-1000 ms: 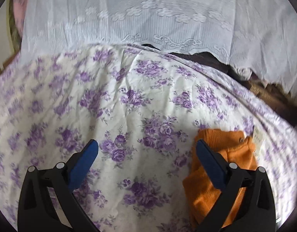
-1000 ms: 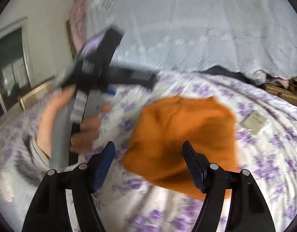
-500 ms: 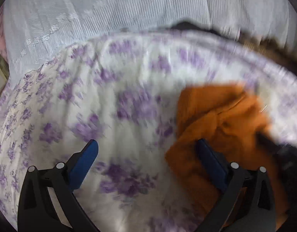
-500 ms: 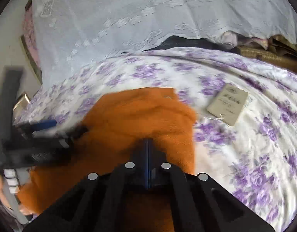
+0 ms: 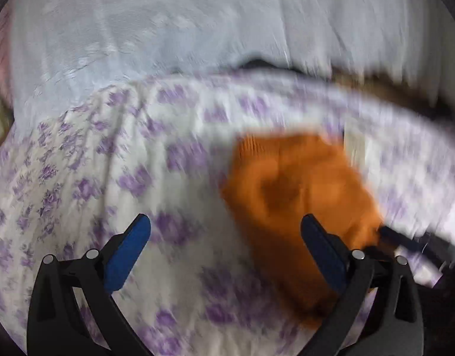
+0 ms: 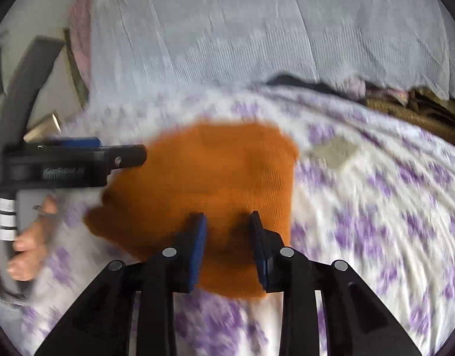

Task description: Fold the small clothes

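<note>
An orange knitted garment (image 6: 221,184) lies bunched on a bed covered in a white sheet with purple flowers (image 6: 375,222), at the centre of the right wrist view and right of centre in the left. The right gripper (image 6: 227,237) sits at the garment's near edge; its jaws have just been opening from a full close and now stand partly apart, with orange cloth between them but no pad visibly pinching it. The left gripper (image 5: 224,240), jaws wide and empty, hovers over bare sheet with its right-hand jaw at the garment's left edge. A pale tag (image 6: 335,151) lies just beyond the garment. Risk, by judgement: thick knit may slip from a shallow bite, or the jaws may snag the sheet beneath and drag it into the fold.
</note>
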Demonstrator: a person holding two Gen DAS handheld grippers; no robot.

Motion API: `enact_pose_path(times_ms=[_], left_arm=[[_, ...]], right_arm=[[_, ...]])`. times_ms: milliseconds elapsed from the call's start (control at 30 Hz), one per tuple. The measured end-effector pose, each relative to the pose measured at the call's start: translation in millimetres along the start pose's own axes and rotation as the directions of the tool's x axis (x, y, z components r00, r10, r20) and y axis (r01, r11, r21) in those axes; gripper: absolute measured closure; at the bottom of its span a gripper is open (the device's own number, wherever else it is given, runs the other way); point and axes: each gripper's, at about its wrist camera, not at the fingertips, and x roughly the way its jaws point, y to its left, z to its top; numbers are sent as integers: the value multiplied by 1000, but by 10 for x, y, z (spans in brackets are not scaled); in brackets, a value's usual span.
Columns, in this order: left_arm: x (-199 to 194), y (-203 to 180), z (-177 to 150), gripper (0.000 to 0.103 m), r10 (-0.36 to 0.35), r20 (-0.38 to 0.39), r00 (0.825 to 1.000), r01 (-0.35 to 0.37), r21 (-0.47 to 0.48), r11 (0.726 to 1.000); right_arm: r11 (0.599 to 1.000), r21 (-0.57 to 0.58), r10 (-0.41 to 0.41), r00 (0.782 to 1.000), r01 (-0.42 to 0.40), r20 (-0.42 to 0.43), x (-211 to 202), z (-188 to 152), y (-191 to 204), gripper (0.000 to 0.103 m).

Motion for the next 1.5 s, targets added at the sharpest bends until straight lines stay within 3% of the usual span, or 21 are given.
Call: enact_pose_path(times_ms=[33, 67, 200, 267, 400, 500, 600, 633, 700, 800, 933, 1000, 1033, 1067, 1100, 1133, 1200, 1367, 1500], left_arm=[[94, -98, -82, 4, 47, -20, 999, -46, 42, 998], [140, -157, -186, 4, 91, 6, 996, -91, 59, 994], [15, -88, -211, 4, 112, 32, 993, -112, -1, 994], [-122, -67, -207, 4, 132, 84, 988, -131, -14, 991], [-221, -95, -100, 4, 54, 106, 993, -52, -20, 998], [28, -169, -81, 4, 87, 57, 995, -88, 4, 996], [180, -144, -84, 4, 45, 19, 999, -45, -8, 999], [187, -124, -74, 4, 33, 16, 999, -33, -17, 999], [213, -106, -74, 4, 14, 12, 1000, -14, -26, 1000], [128, -76, -100, 4, 25, 43, 999, -23, -48, 999], [-117, -58, -137, 4, 27, 115, 993, -19, -67, 998], [-211, -121, -163, 4, 4, 137, 991, 2, -45, 999], [-205, -171, -173, 4, 32, 131, 991, -28, -28, 999], [-112, -229, -184, 4, 78, 95, 992, -78, 0, 997], [-29, -231, -191, 4, 74, 60, 995, -74, 2, 997], [51, -199, -190, 4, 55, 22, 998, -55, -19, 998], [19, -132, -214, 4, 26, 32, 999, -24, -63, 998], [-147, -268, -333, 4, 92, 81, 993, -90, -28, 996], [-327, -340, -379, 5, 92, 112, 989, -90, -22, 996]], right_arm=[[1000, 2, 9, 1000, -9, -14, 3, 7, -23, 71], [1000, 1, 21, 1000, -21, -21, 0, 9, -34, 71], [1000, -10, 26, 1000, -26, -14, -22, -7, -4, 70], [996, 48, 76, 997, -77, 32, -141, 71, -101, 70], [985, 140, 94, 992, -105, 79, -172, 406, -296, 70], [978, 180, 100, 994, -107, 49, 135, 556, -381, 69], [975, 197, 113, 992, -101, -54, 591, 445, -426, 62], [977, 187, 105, 994, -97, -31, 653, 372, -439, 62], [974, 201, 111, 994, -103, -27, 576, 419, -467, 62], [984, 170, 45, 998, -53, 47, 349, 336, -427, 61], [987, 128, 82, 989, -97, 121, -54, 222, -309, 57], [992, 95, 84, 995, -89, 54, -21, 147, -231, 44], [994, 88, 65, 998, -64, -12, 91, 80, -212, 36], [993, 99, 63, 997, -58, -49, 176, 38, -226, 33], [989, 126, 89, 992, -78, -88, 256, 26, -272, 32], [980, 164, 123, 989, -108, -85, 272, 27, -333, 32], [973, 196, 133, 991, -125, -31, 158, 3, -393, 30], [961, 239, 132, 990, -139, 47, -64, -69, -482, 30], [933, 315, 149, 984, -171, 94, -166, -134, -661, 30]])
